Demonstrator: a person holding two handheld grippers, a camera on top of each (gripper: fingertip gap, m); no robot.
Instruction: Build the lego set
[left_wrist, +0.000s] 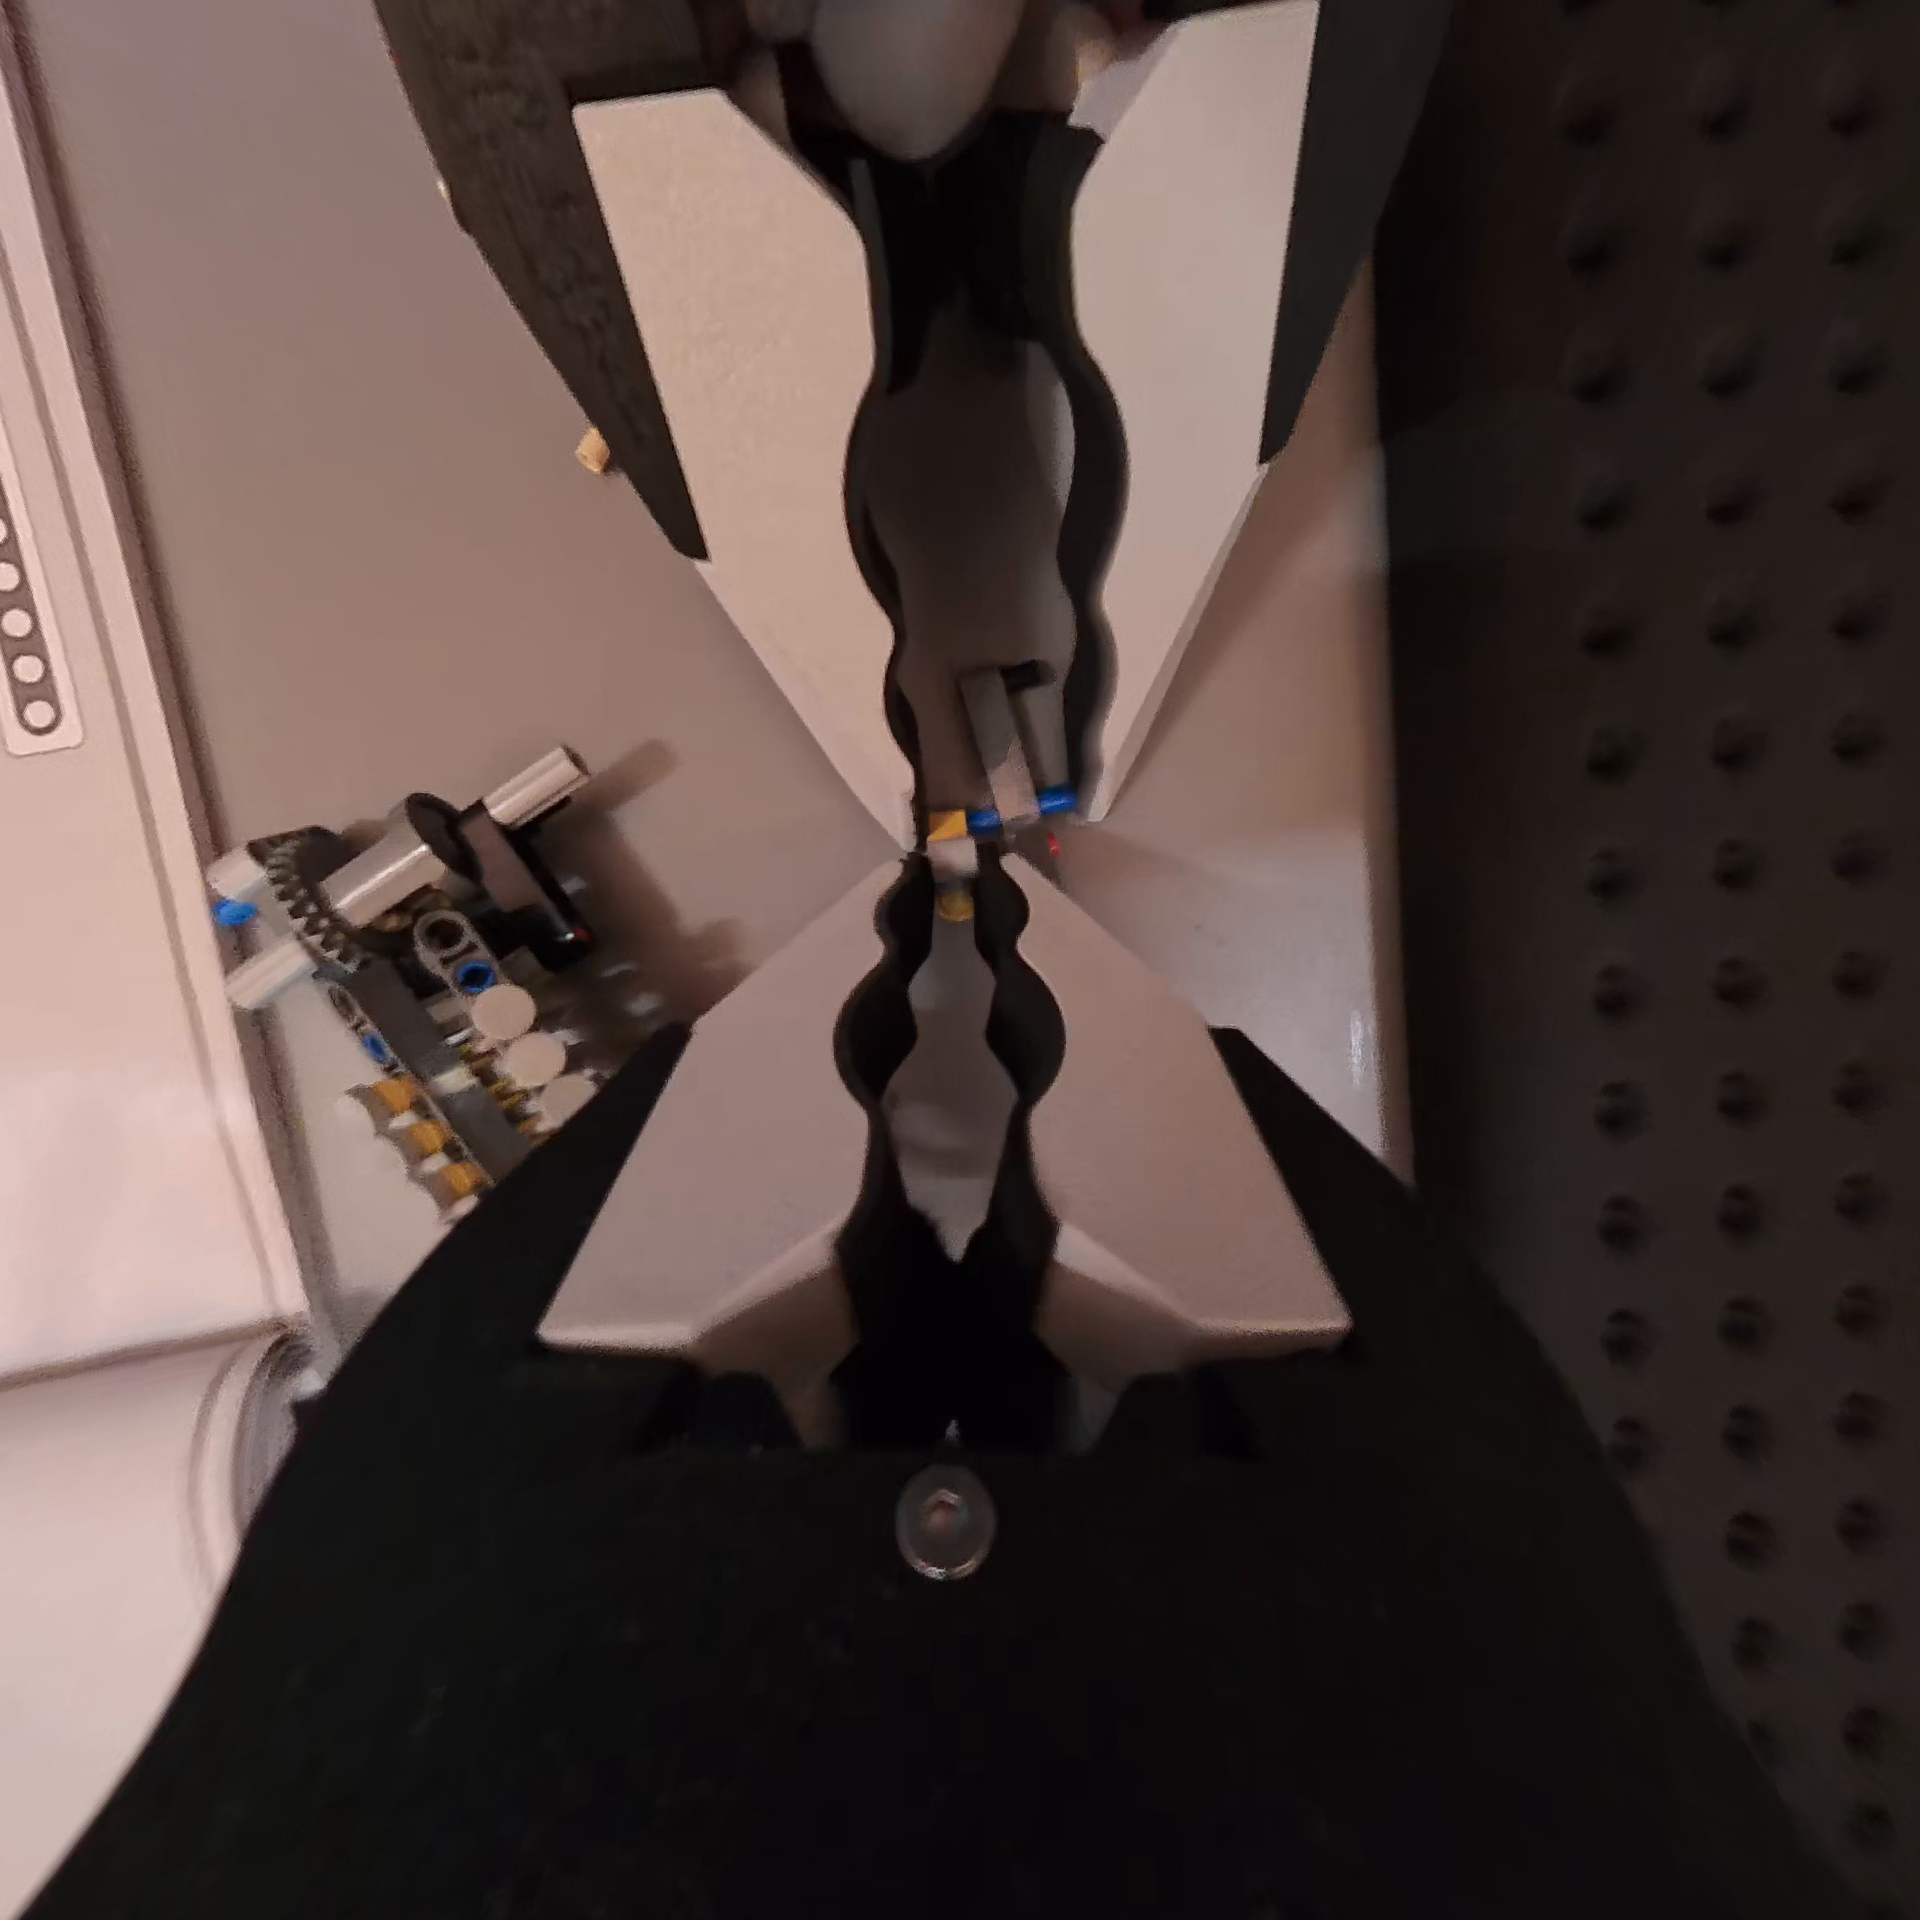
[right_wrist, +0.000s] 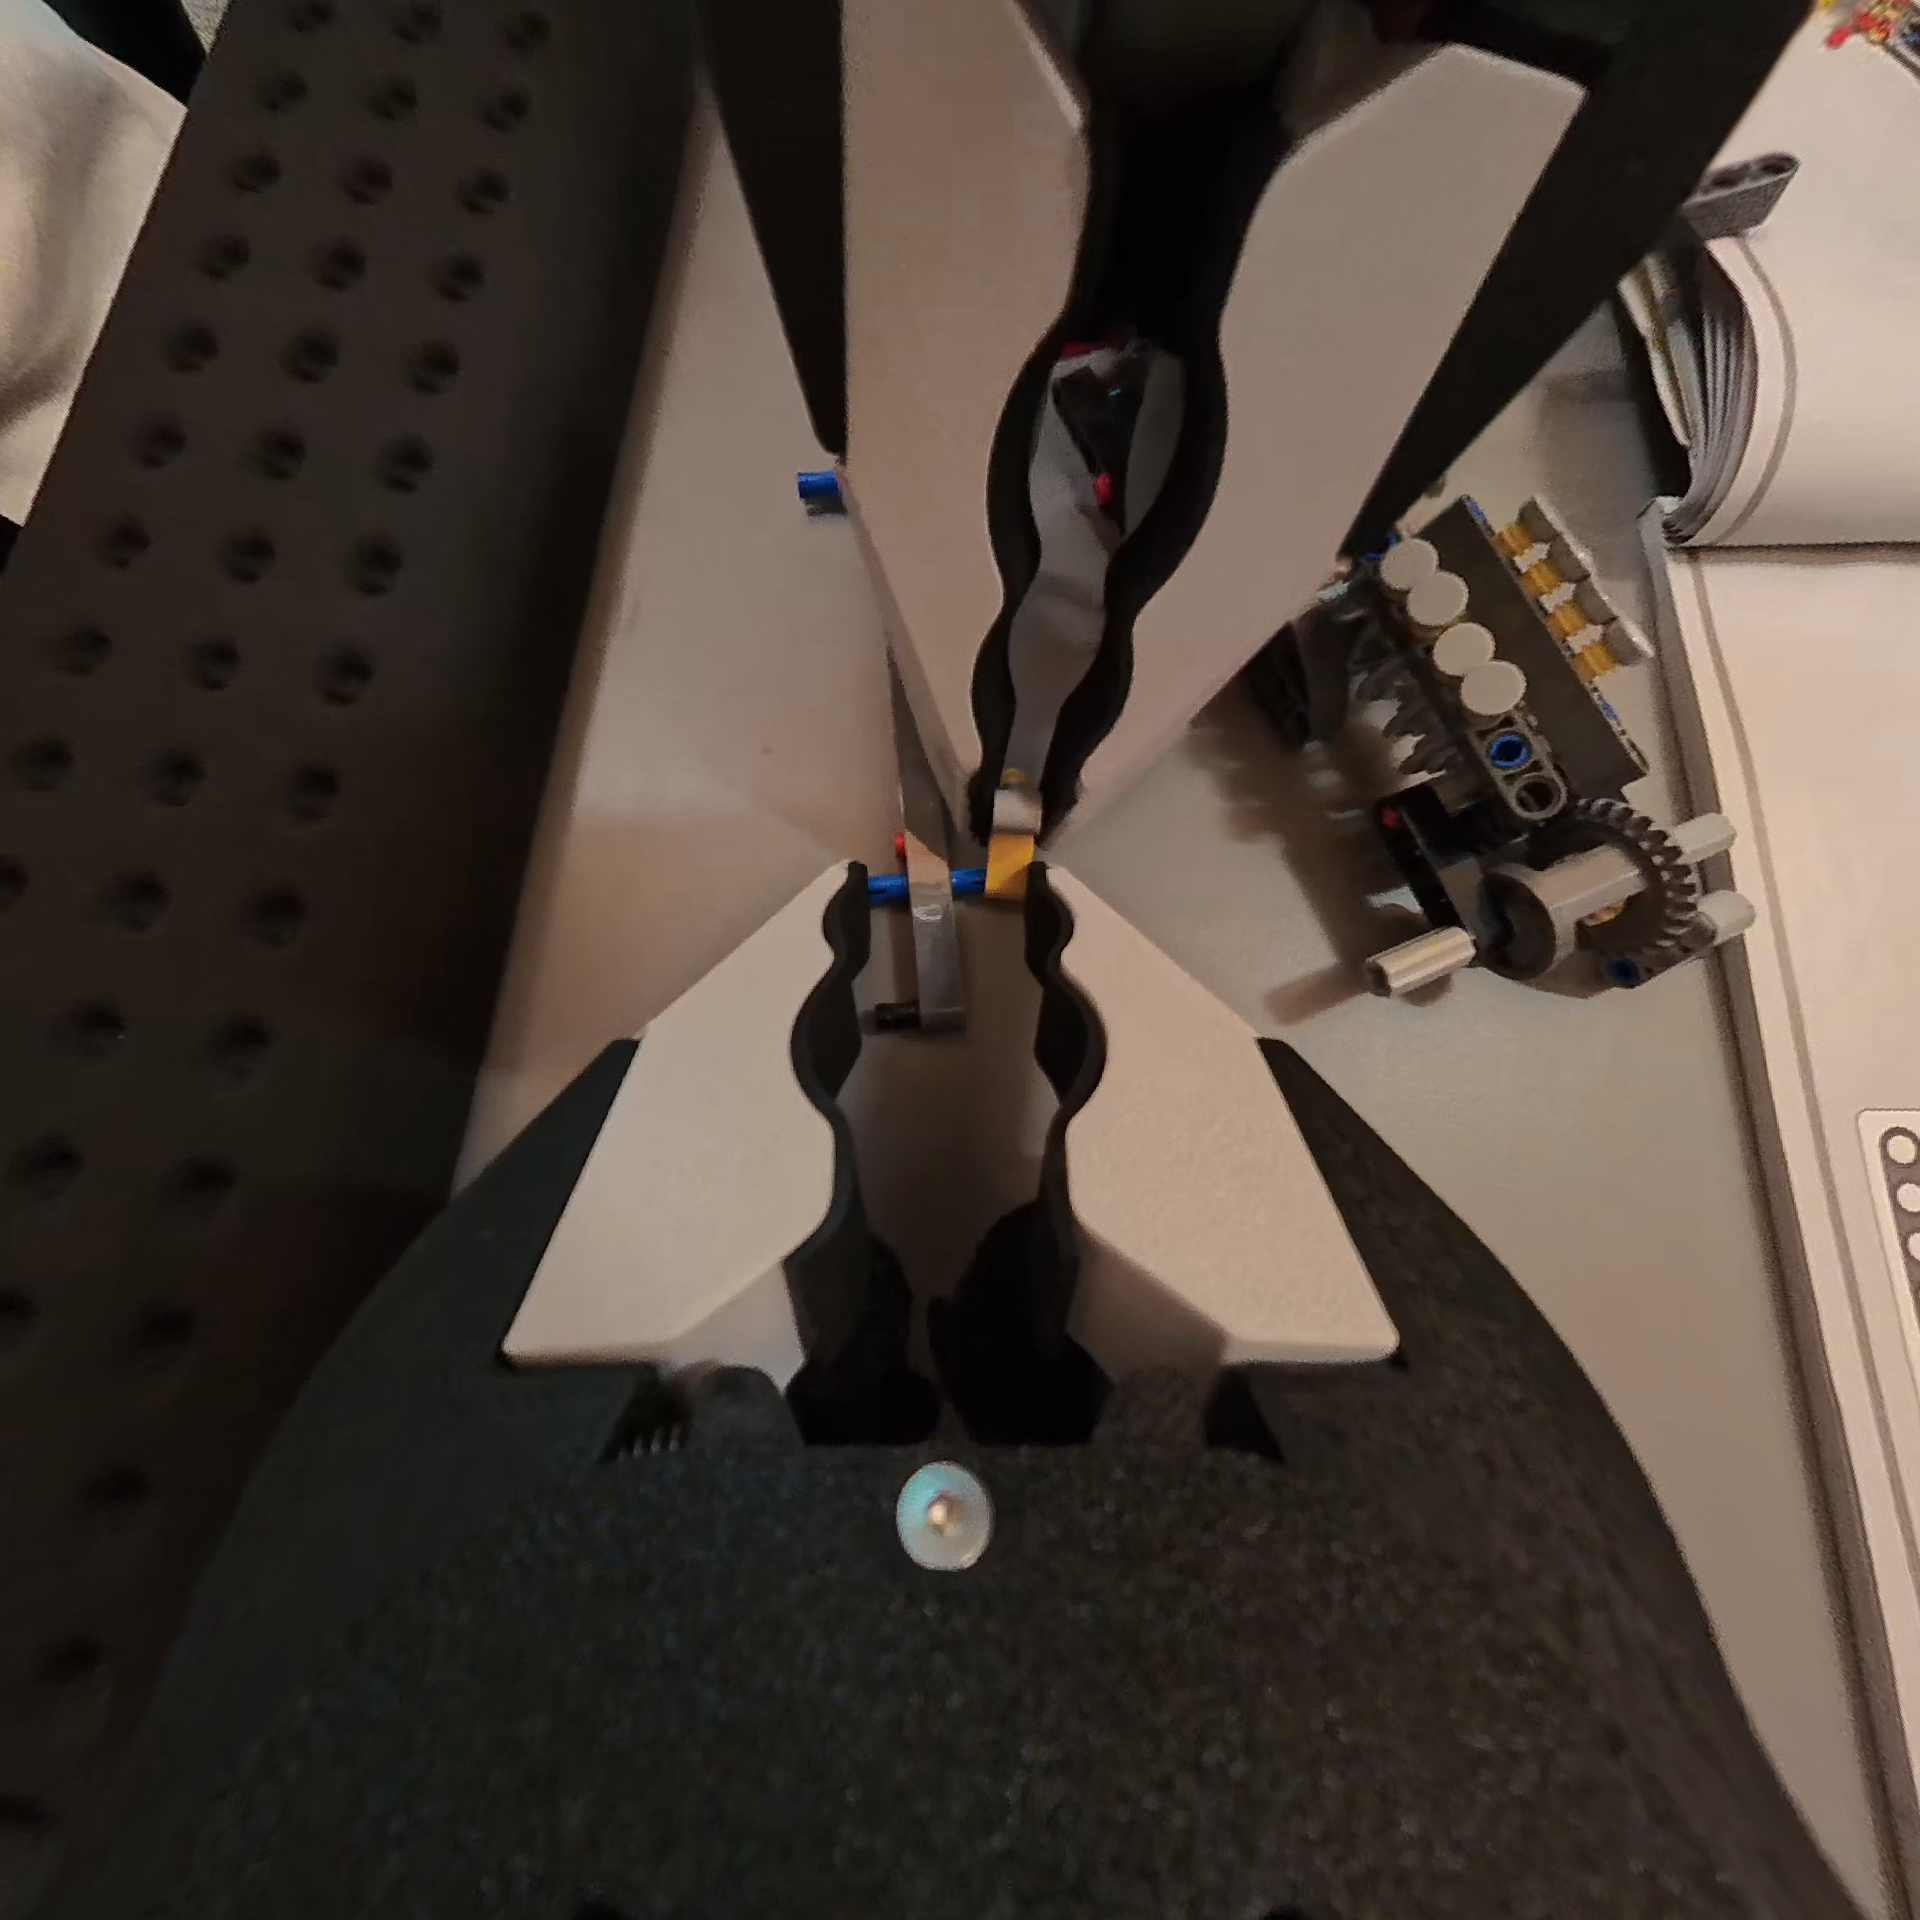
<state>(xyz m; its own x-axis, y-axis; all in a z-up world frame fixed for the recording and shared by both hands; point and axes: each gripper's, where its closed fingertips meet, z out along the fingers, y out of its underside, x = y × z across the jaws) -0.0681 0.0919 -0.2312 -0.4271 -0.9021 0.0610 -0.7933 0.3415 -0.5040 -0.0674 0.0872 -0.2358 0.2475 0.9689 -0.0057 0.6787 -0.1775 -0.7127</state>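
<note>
My left gripper is shut on a small yellow-and-white piece, which also shows in the right wrist view. My right gripper faces it tip to tip and is shut on a short grey beam with blue pins. In the left wrist view the beam hangs between the right gripper's fingers coming from the top. The yellow piece touches the end of the blue pin. Both are held above the pale table. A partly built grey engine block with a black gear lies on the table beside the grippers.
An open instruction booklet lies beyond the engine block. A black mat with rows of holes borders the other side. A loose blue pin, a tan pin and a dark grey beam lie on the table.
</note>
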